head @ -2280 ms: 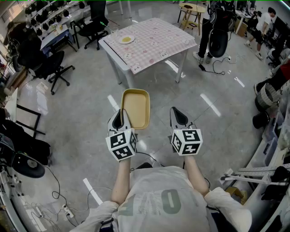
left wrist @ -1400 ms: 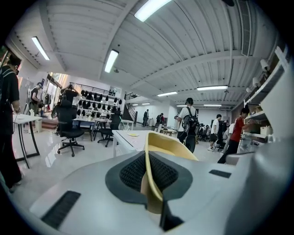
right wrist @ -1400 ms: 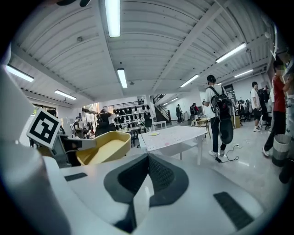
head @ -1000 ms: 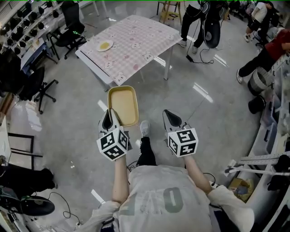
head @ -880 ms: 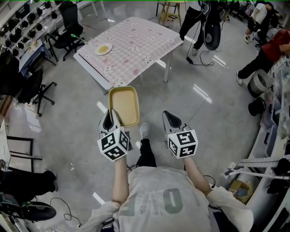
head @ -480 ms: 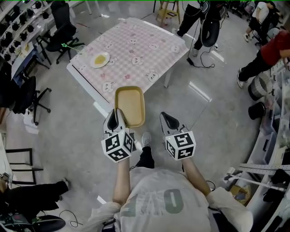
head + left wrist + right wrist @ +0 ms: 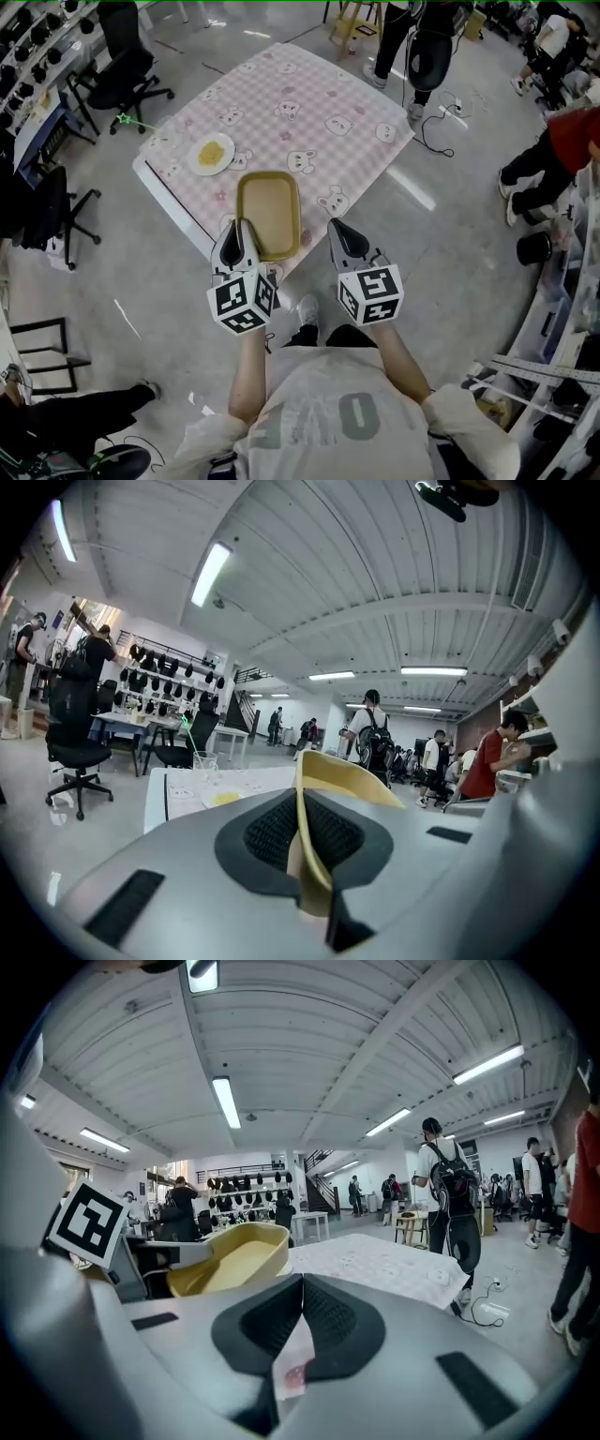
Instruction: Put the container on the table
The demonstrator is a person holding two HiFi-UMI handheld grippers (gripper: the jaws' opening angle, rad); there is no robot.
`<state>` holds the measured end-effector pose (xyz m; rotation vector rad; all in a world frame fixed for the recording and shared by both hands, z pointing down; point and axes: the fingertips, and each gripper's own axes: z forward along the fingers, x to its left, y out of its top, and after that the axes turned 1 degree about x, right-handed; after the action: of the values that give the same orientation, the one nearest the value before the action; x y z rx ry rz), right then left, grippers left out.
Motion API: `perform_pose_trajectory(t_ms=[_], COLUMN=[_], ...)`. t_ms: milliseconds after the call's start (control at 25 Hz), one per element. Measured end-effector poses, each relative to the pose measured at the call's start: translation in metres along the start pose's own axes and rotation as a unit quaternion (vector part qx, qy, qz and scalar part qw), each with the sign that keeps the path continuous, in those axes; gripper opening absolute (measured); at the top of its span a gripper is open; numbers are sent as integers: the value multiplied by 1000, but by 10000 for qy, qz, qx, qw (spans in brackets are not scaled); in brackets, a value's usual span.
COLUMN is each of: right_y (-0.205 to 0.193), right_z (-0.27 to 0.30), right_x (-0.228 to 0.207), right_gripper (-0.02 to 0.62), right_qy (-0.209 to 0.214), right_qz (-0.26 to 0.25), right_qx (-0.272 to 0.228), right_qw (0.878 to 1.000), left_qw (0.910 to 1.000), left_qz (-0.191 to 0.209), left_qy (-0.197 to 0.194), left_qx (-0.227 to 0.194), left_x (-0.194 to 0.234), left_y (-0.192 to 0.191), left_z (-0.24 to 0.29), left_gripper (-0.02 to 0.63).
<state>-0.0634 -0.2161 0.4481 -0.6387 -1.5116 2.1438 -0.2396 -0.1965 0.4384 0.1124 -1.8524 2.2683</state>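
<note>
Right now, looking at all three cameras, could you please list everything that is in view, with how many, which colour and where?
container: one, yellow, held over the table's near edge
table: one, pink checked cloth with animal prints, ahead of the person
plate: one, white with yellow food, on the table left of the container
office chairs: two, black, on the floor left of the table
bystanders: several, dark or red clothes, beyond and right of the table
left claw: one, grey, shut on the container's near rim
right claw: one, grey, shut, right of the container, apart from it

Grey left hand-held gripper, pale T-shirt
</note>
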Motion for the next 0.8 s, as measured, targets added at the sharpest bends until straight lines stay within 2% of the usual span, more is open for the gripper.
perform_pose_trajectory(t_ms=[320, 560, 800], right_y=[6, 12, 23], right_z=[38, 59, 53], right_x=[-7, -10, -16], right_gripper=[29, 29, 29], right_qy=[198, 486, 707], right_qz=[0, -40, -99], right_qx=[67, -8, 68], right_qw=[9998, 9988, 9974], left_qw=[9997, 9988, 9974], left_qz=[12, 37, -6], left_qy=[227, 490, 716], left_qx=[131, 22, 50], left_x=[8, 11, 1], left_y=[-1, 6, 10], left_z=[26, 27, 22], left_gripper=[38, 38, 38])
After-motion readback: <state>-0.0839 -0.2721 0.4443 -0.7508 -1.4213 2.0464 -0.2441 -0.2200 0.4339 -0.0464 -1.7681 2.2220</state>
